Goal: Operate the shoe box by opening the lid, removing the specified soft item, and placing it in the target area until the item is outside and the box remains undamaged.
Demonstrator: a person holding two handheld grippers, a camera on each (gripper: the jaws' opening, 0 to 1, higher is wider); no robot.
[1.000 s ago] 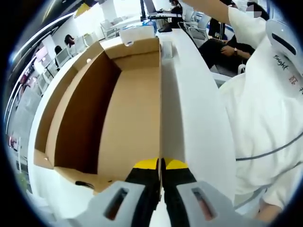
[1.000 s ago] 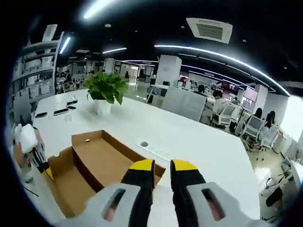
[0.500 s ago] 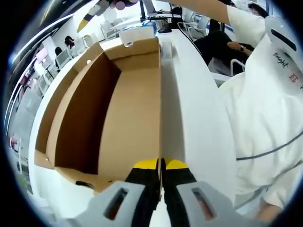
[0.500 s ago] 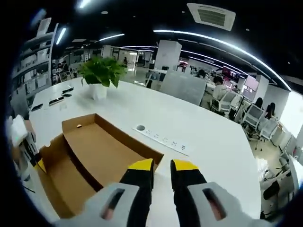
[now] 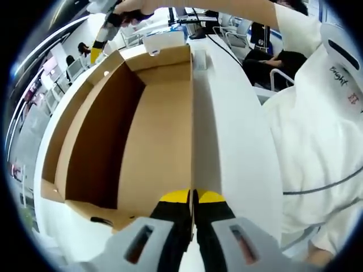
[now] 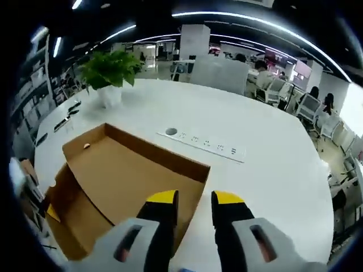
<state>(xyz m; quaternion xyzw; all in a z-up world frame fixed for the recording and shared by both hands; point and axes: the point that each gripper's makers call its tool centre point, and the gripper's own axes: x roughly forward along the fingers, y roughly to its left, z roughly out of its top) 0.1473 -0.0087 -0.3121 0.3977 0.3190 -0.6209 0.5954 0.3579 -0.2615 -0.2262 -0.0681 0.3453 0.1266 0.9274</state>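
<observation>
Left tongs (image 5: 193,196) pinched on shoe box (image 5: 153,136) wall, right tongs (image 6: 194,198) slightly parted, empty, sleeve (image 5: 340,68) lettering illegible

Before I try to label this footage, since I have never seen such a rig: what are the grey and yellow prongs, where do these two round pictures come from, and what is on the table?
A person holds a two-jaw gripper in each hand, and a fisheye camera rides on each one.

In the left gripper view, the left gripper is shut on the wall of an open cardboard shoe box, whose inside looks empty. The right gripper comes in at the top.

In the right gripper view, the right gripper hovers above that box with its jaws slightly apart, holding nothing.

On the white table are a built-in socket strip and a potted plant.
</observation>
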